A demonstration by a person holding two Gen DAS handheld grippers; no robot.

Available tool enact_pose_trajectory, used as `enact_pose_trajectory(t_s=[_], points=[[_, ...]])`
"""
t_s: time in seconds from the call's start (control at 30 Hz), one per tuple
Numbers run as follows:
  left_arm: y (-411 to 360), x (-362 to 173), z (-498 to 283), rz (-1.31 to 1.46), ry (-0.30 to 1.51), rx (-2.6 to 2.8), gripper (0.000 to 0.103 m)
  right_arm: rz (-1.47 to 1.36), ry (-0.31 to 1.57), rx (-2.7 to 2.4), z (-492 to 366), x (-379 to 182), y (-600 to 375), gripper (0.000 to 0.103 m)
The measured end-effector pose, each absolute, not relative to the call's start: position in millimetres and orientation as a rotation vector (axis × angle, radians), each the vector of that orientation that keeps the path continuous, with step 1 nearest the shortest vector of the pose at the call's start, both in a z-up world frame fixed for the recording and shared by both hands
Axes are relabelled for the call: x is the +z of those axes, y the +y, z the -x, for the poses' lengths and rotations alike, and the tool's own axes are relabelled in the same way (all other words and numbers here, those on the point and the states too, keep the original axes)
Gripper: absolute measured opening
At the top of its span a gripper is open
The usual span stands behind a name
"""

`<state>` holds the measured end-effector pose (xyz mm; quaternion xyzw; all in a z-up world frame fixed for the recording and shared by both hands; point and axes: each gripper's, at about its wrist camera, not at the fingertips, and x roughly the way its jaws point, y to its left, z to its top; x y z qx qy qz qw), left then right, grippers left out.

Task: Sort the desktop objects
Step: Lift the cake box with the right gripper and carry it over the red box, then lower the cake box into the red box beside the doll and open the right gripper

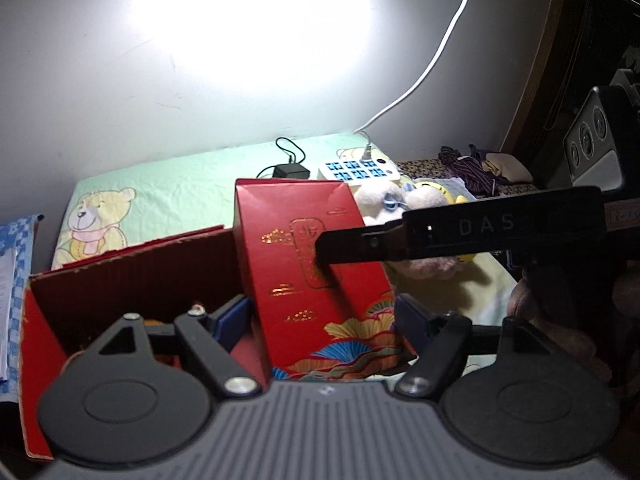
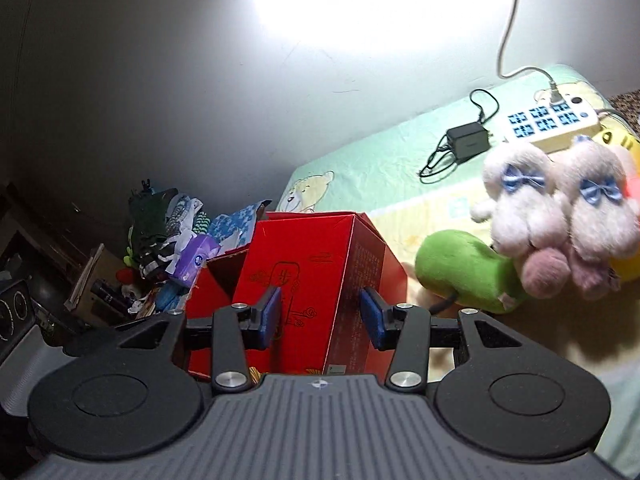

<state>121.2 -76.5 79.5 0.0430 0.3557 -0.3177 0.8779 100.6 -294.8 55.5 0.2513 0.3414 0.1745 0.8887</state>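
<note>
Both sets of fingers clamp the tall red box (image 1: 320, 280), one pair on each side.

My left gripper (image 1: 324, 320) grips its wide patterned face, my right gripper (image 2: 320, 316) its narrower one; the box stands over the open red carton (image 1: 132, 276). Only the left view shows the other gripper's black finger (image 1: 360, 246) against it. Only the right view shows the green plush (image 2: 464, 268) and white plush toys (image 2: 552, 208) beyond it, and the power strip (image 2: 548, 122) farther back on the bed.
</note>
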Motion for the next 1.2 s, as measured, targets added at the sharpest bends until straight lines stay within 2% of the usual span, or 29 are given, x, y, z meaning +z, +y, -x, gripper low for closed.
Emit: enact_pose_trajectory(t_s=[0.3,0.7,1.2], points=[[-47,40,-168,-0.017,0.855,-0.688,0.077,-0.414,0.757,0.37,-148,48,-241,0.047],[-58,-3,-193,-0.06,1.0,-0.793,0.077,-0.307,0.885,0.228,-170,23,-218,0.048],[-56,-32,-217,-0.063,1.171,-0.827,0.075,-0.393,0.91,0.178,-173,11,-216,0.048]])
